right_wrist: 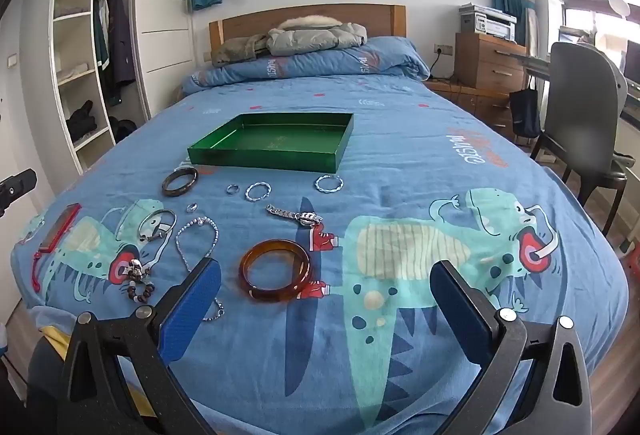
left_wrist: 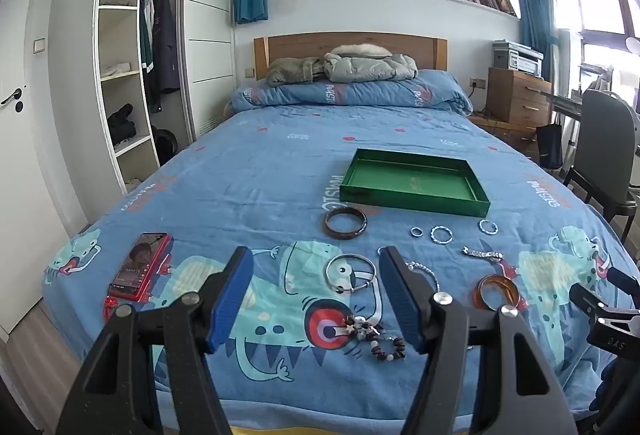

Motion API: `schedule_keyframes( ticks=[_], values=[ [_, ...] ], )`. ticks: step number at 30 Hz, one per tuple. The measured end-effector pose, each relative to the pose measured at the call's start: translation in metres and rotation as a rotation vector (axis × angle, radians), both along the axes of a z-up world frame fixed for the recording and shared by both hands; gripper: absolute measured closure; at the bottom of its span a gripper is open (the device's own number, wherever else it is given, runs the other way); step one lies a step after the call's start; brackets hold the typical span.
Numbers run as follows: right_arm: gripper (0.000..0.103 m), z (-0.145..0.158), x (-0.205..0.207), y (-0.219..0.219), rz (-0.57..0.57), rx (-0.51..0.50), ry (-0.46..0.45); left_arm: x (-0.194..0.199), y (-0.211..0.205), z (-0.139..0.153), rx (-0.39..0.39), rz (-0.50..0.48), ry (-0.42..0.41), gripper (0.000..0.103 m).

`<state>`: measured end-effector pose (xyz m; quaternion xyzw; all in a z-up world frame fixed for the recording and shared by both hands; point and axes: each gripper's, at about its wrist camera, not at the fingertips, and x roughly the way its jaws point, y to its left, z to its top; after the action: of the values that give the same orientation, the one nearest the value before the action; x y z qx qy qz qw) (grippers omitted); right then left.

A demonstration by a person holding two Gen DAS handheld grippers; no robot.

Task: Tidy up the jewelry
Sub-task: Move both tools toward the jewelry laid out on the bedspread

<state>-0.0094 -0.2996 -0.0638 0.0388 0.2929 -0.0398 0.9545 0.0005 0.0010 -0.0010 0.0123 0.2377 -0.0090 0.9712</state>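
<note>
Both tongs, left (left_wrist: 316, 299) and right (right_wrist: 326, 307), hang wide open and empty over a bed strewn with jewelry before an empty green tray (right_wrist: 338, 149). The amber bangle (right_wrist: 275, 270) nearest looks rigid, slick, likely brittle; pinch across its rim.

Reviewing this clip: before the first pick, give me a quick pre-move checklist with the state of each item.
1. Left gripper open and holding nothing: ok.
2. Right gripper open and holding nothing: ok.
3. Green tray free to receive pieces: ok, nothing visible inside.
4. Jewelry lying apart on the bed: mostly ok; the amber bangle and dark bangle lie clear, the silver bangle too.
5. Beaded bracelet untangled: cannot tell, it lies bunched.
6. Red phone clear of the jewelry: ok, off to one side.
</note>
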Motion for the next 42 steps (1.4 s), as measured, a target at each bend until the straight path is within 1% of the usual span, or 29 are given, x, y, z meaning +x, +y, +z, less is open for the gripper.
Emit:
schedule_keyframes(
  ticks=[2,3,8,9,17,26,35,39,42],
  values=[
    [0.000,0.000,0.000,0.000,-0.001,0.001,0.003,0.000,0.002,-0.001,-0.007,-0.003,0.009,0.039],
    [0.000,0.000,0.000,0.000,-0.001,-0.001,0.003,0.002,-0.004,0.000,0.021,-0.007,0.012,0.039],
    [0.000,0.000,-0.002,-0.001,-0.002,-0.005,0.002,0.001,-0.005,-0.001,0.008,-0.011,0.024,0.039],
    [0.000,-0.002,-0.001,-0.001,-0.003,-0.001,0.004,0.004,-0.007,-0.005,0.006,-0.010,0.038,0.039],
    [0.000,-0.002,0.000,-0.003,-0.014,0.007,0.009,0.008,-0.010,-0.011,0.002,-0.011,0.065,0.039],
    [0.000,-0.002,0.000,-0.005,-0.024,-0.004,0.004,0.011,-0.014,-0.014,0.001,-0.022,0.081,0.039],
    [0.000,0.008,0.002,-0.007,-0.064,-0.027,0.001,0.013,-0.018,-0.017,-0.005,-0.030,0.090,0.039],
    [0.000,0.017,0.001,-0.008,-0.072,-0.033,-0.016,0.012,-0.023,-0.016,0.001,-0.027,0.083,0.039],
    [0.000,0.022,0.000,-0.008,-0.066,-0.042,-0.030,0.013,-0.026,-0.016,-0.007,-0.030,0.095,0.039]
  ],
)
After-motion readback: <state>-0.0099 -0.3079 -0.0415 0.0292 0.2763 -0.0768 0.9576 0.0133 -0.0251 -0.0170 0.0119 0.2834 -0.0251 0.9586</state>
